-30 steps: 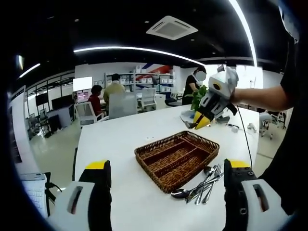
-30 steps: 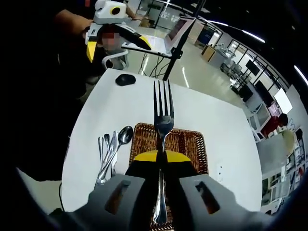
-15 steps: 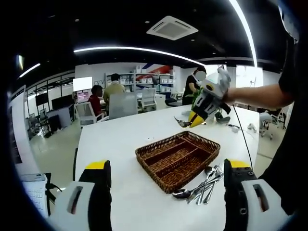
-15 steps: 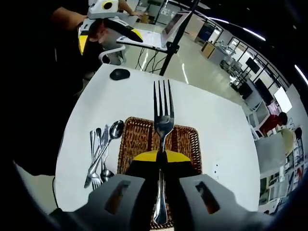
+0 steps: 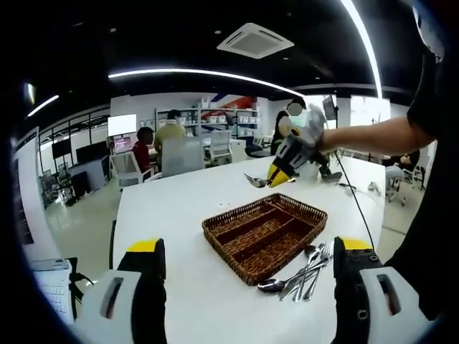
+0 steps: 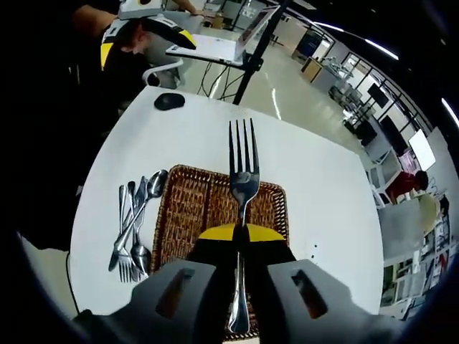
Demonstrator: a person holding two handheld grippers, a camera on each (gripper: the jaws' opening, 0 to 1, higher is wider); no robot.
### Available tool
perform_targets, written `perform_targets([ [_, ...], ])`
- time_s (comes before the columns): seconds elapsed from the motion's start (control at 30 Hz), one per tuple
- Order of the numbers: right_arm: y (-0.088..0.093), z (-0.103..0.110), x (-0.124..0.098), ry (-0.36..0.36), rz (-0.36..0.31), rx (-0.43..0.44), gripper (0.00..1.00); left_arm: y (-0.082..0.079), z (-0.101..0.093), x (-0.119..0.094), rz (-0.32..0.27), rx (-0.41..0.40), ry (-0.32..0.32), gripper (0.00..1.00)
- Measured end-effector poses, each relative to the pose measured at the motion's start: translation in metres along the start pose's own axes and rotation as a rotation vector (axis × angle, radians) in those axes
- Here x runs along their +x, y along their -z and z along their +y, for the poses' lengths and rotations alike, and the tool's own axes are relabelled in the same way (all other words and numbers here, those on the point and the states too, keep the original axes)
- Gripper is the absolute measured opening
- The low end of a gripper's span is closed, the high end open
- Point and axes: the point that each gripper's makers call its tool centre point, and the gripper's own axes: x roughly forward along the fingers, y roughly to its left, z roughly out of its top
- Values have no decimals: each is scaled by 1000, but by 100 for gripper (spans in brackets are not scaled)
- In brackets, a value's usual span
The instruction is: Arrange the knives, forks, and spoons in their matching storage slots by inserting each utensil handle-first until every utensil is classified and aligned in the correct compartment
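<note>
The right gripper (image 6: 239, 233) is clamped on a silver metal fork (image 6: 242, 168), tines forward, above the brown wicker compartment basket (image 6: 188, 208). Loose silver utensils (image 6: 131, 228) lie beside the basket on the white table (image 6: 315, 179). The left gripper (image 5: 247, 247) stands parted, holding nothing.

The right tongs (image 6: 236, 236) are gripping a fork (image 6: 242, 179) by its handle, jaws closed against it from both sides. The fork is pointing tines-forward, away from the camera, with its head hanging above the wicker basket (image 6: 183, 208). The basket is sitting on the white table (image 6: 315, 186), and its inner dividers are running lengthwise. Just beside the basket's left wall, a loose pile of cutlery (image 6: 130, 229) is lying on the table, including a spoon (image 6: 153, 180) at the far end. A dark mouse (image 6: 169, 101) is resting near the table's far edge. The left tongs (image 6: 136, 32) are showing at the upper left, held by a person's hand.
</note>
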Motion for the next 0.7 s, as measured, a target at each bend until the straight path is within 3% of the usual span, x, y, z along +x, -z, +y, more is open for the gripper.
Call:
perform_targets([
  [0.17,5,-9,4,-6,-4,37,1,2,1,-1,10,-6,-4,100],
  [0.43,15,-17,11,0,32,29,1,1,4,-2,6,-6,-13,100],
  [0.7,13,-20,9,3,30,26,1,0,3,0,2,-9,-14,100],
])
